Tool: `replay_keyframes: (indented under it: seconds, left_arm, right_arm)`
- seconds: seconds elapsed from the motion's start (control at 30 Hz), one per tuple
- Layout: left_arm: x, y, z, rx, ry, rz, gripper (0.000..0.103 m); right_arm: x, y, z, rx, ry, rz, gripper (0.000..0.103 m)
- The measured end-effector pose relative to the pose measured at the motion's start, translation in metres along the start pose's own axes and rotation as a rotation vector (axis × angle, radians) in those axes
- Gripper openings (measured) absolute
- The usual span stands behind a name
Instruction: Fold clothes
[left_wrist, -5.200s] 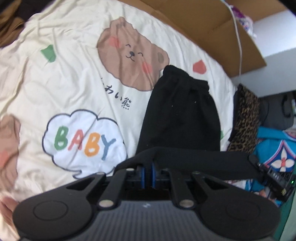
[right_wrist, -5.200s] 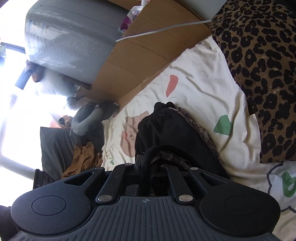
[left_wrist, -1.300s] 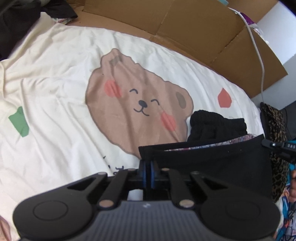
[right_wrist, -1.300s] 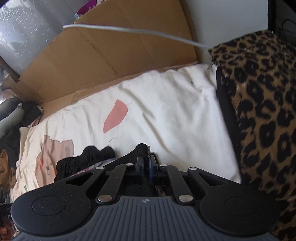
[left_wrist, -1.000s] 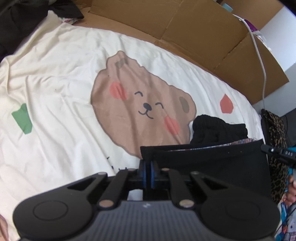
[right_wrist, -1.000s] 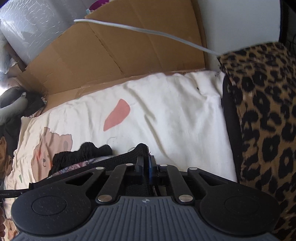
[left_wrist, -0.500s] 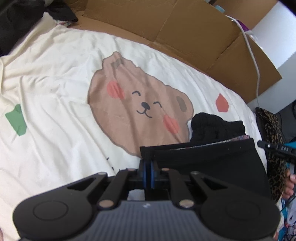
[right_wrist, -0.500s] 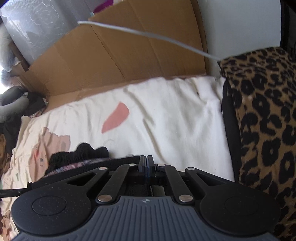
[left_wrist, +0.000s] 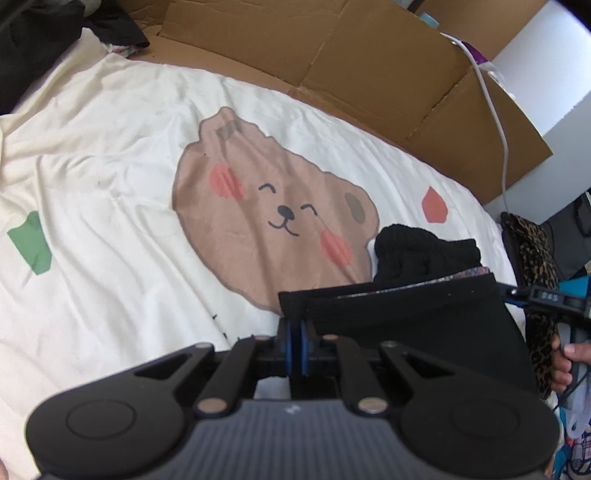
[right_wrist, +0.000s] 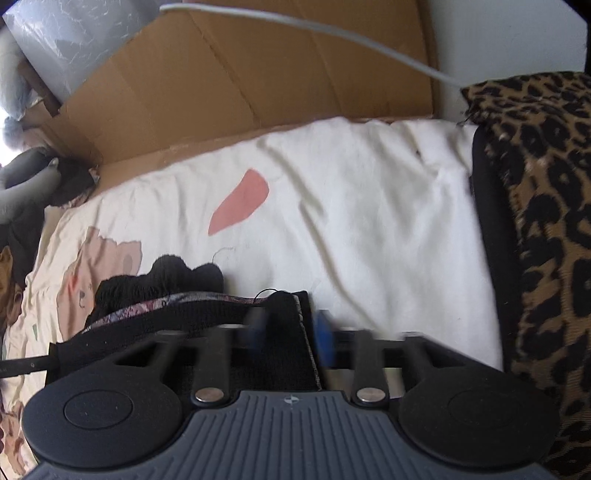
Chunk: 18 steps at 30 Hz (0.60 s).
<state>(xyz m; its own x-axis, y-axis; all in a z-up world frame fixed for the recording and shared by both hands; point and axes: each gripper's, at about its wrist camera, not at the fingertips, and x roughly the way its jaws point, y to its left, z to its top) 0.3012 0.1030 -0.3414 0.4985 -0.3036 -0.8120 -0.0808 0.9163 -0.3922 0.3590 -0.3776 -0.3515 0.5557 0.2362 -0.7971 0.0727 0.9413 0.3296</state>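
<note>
Black shorts (left_wrist: 406, 317) lying folded on the cream blanket (left_wrist: 110, 184), just right of the brown bear picture (left_wrist: 273, 225). Bunched waistband (left_wrist: 424, 251) poking out past the folded top edge, a thin strip of patterned lining showing along that edge.

Left gripper (left_wrist: 294, 328) pinched tight on the near left corner of the shorts, blue pads pressed together with black cloth between them.

Right gripper (right_wrist: 290, 328) spread wide at the right corner of the shorts (right_wrist: 221, 317), blue pads (right_wrist: 323, 334) blurred and well apart, corner of cloth lying loose between them, not pinched.

Red patch (right_wrist: 240, 206) on the blanket past the shorts, away from the bear. Flat brown cardboard (left_wrist: 351, 62) along the far edge of the blanket, white cable (left_wrist: 495, 110) hanging across it. Leopard print cloth (right_wrist: 546, 221) at the blanket's right edge, far from the bear. Green patch (left_wrist: 31, 243) on the bear's left side. Hand (left_wrist: 565, 362) holding the right gripper's handle, seen at the right edge of the left view.
</note>
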Motion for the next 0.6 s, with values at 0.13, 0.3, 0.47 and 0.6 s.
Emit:
replay_keyframes:
  seconds: [0.13, 0.3, 0.47, 0.6]
  left_arm:
    - [-0.002, -0.002, 0.000, 0.005, -0.005, 0.008, 0.005]
    - [0.002, -0.004, 0.002, 0.001, -0.007, 0.020, 0.005]
    - [0.002, -0.003, 0.003, -0.002, -0.009, 0.028, 0.005]
    - [0.010, -0.003, 0.002, 0.004, 0.010, 0.042, 0.006]
  right_arm:
    - [-0.005, 0.008, -0.001, -0.072, -0.021, -0.021, 0.005]
    - [-0.003, 0.007, 0.005, -0.072, -0.043, -0.040, 0.004]
    - [-0.003, 0.011, 0.009, -0.095, -0.062, -0.046, 0.003]
    - [0.010, 0.011, 0.008, -0.098, -0.039, -0.051, 0.004]
